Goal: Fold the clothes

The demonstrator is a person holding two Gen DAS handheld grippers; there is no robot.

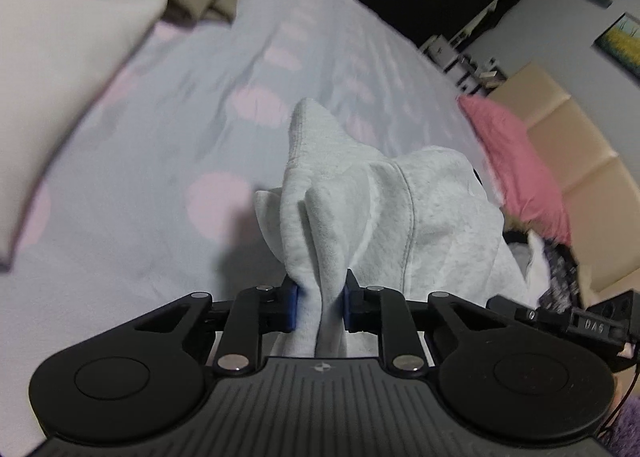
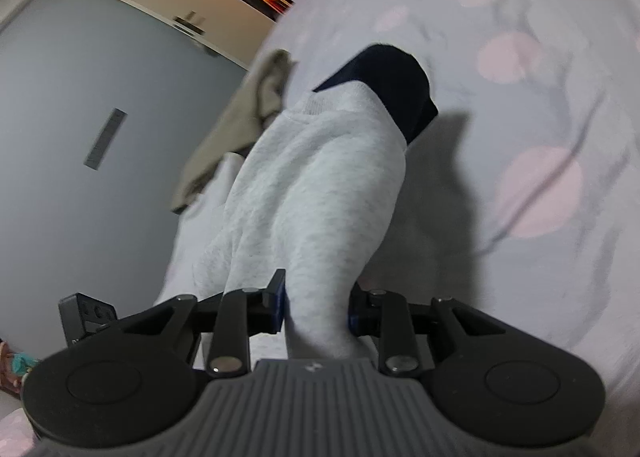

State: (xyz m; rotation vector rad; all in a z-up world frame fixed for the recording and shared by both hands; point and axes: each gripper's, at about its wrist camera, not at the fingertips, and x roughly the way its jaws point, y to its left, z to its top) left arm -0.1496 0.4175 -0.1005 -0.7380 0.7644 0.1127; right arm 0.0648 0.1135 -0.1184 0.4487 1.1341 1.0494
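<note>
I am pinching a bunched fold of the pale grey sweatshirt [image 1: 320, 225] in my left gripper [image 1: 320, 307] and another thick gather of it in my right gripper [image 2: 316, 307], both sets of jaws narrowed onto the cloth, which is hanging above the pink-dotted bed [image 1: 160, 145]

One grey sweatshirt [image 1: 420, 209], one pink pillow [image 1: 516, 161], one white pillow [image 1: 68, 69], two grippers.
</note>
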